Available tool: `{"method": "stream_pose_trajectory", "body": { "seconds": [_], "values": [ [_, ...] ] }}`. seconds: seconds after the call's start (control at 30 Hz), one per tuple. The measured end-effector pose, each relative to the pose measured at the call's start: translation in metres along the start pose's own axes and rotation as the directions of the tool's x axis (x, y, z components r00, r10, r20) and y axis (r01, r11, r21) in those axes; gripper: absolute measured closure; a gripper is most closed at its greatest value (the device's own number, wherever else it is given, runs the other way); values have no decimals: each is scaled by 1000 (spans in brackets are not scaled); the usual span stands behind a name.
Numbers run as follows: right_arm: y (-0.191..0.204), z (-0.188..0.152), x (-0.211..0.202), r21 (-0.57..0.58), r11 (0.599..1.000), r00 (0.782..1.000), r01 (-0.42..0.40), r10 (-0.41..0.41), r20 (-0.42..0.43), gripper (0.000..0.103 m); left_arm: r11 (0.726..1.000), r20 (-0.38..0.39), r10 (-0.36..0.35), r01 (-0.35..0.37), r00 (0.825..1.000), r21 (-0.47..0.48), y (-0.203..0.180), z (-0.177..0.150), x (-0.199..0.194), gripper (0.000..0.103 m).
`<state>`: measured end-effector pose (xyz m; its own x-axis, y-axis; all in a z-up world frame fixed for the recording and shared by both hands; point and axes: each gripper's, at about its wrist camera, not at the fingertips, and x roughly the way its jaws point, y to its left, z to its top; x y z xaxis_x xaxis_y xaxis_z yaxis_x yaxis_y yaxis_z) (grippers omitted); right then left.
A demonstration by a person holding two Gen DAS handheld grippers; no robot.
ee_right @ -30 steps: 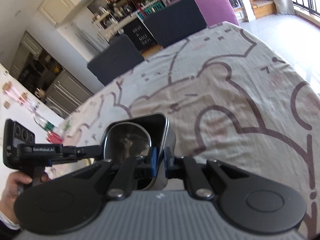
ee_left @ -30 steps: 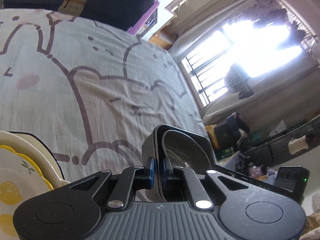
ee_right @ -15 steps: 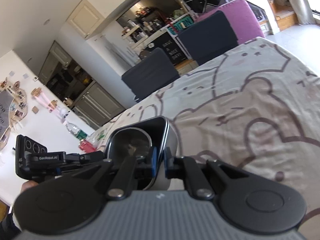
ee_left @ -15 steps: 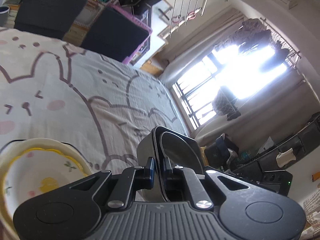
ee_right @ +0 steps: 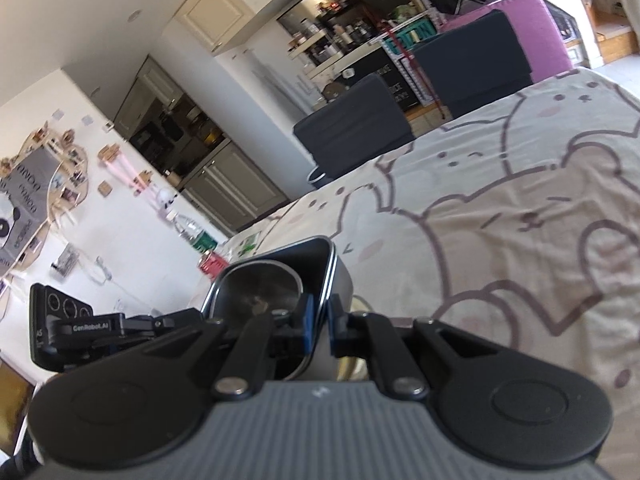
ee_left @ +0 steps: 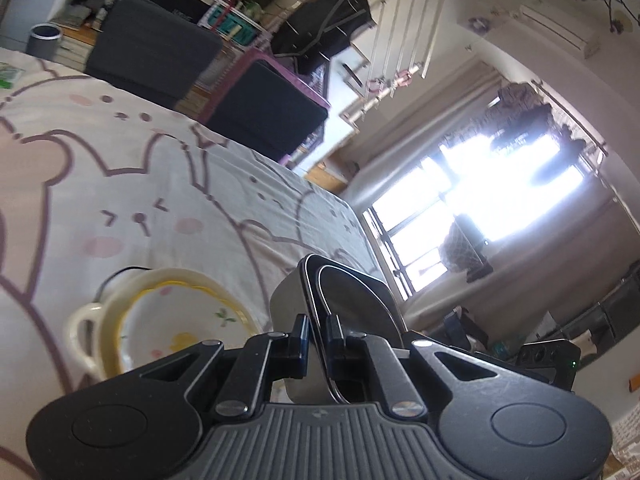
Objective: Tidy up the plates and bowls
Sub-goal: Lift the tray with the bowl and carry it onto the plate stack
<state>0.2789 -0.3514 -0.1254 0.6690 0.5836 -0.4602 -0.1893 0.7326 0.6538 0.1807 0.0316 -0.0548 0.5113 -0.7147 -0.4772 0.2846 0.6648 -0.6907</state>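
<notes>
Both grippers pinch opposite rims of the dark square bowl [ee_left: 352, 300]: left gripper [ee_left: 318, 334], right gripper [ee_right: 320, 318]. The yellow-rimmed handled dish [ee_left: 168, 320] lies below-left of the left gripper.

My worktop's bunny-print cloth [ee_left: 168, 184] spreads ahead of me — two dark chairs [ee_right: 352, 128] stand at its far edge, a bright window [ee_left: 472, 200] beyond, and a water bottle [ee_right: 192, 232] by the wall.

A big window [ee_left: 472, 208] lets in bright light beside pale curtains [ee_left: 404, 148]. Two dark chairs [ee_right: 352, 128] stand behind the table's bunny tablecloth [ee_left: 152, 184]. Kitchen cabinets [ee_right: 236, 188] line the white wall [ee_right: 100, 208].
</notes>
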Motion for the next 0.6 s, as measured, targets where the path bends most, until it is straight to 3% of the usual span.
{"method": "stream_pose_trajectory", "body": {
  "seconds": [0.3,0.6],
  "values": [
    [22,-9,28,-44,999,997,-3,0,-75,93,998,51,47,-45,998,-48,28,-8,-28,96],
    [38,-19,50,-80,996,990,47,-57,-133,93,992,38,92,-89,995,-86,48,-7,-25,96]
  ]
}}
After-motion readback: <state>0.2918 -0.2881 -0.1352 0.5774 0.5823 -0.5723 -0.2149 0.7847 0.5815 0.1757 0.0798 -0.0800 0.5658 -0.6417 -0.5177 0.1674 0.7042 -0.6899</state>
